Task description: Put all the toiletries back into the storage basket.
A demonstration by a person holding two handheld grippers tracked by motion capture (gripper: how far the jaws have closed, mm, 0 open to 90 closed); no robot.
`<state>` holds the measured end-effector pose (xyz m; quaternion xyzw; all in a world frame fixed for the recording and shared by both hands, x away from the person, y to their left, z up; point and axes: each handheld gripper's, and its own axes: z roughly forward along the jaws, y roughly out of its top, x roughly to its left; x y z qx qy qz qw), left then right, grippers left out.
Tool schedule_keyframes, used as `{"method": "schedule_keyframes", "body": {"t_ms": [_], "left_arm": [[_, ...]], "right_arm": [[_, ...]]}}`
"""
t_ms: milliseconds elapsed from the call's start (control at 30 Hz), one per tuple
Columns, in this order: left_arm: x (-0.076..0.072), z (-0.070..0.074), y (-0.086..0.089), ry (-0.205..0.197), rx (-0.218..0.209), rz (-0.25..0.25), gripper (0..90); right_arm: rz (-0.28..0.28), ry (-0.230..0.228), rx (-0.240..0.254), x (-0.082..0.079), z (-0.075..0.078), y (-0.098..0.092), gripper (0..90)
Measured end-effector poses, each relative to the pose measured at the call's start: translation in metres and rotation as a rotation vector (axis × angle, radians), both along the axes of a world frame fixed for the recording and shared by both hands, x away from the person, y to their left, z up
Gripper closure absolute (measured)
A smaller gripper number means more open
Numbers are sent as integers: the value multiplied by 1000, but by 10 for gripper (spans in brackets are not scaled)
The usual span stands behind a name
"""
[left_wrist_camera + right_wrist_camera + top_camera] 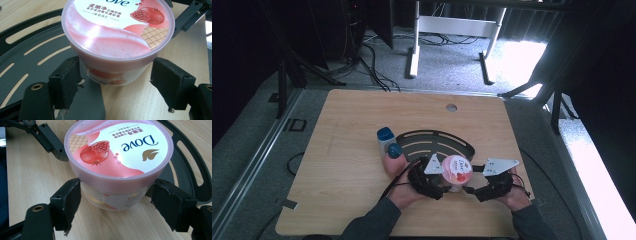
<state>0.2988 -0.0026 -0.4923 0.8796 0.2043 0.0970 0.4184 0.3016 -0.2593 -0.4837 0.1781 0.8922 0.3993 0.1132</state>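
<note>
Both hand-held grippers sit on one round pink-lidded plastic tub with a pomegranate label [457, 170], from opposite sides. The tub stands on the wooden bench [352, 145], part on the lip of the black slotted metal tray [434, 142].

Left hand-held gripper [117, 80]: jaws spread to either side of the tub wall under the lid rim. One pad looks to be touching, the other stands clear. Not a pinch.

Right hand-held gripper [116, 197]: the same, spread wide around the tub. Both pads are close to the wall, but I can't see them pressing.

Risks:
- The tub may rock on the tray lip; an uneven squeeze would tip it.
- Pads under the overhanging lid could pop it on a lift.
- With two grippers opposed, a push from one shoves the tub out of the other.
- A blue-capped white bottle [385, 138] and a blue-capped pink bottle [395, 159] stand just beyond the left gripper and are easy to knock.
</note>
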Motion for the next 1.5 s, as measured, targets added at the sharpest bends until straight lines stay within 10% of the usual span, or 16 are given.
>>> {"method": "schedule_keyframes", "body": {"t_ms": [1500], "left_arm": [[38,10,-15,-46,-2,47,246]], "right_arm": [[-16,10,-25,46,13,-7,220]]}}
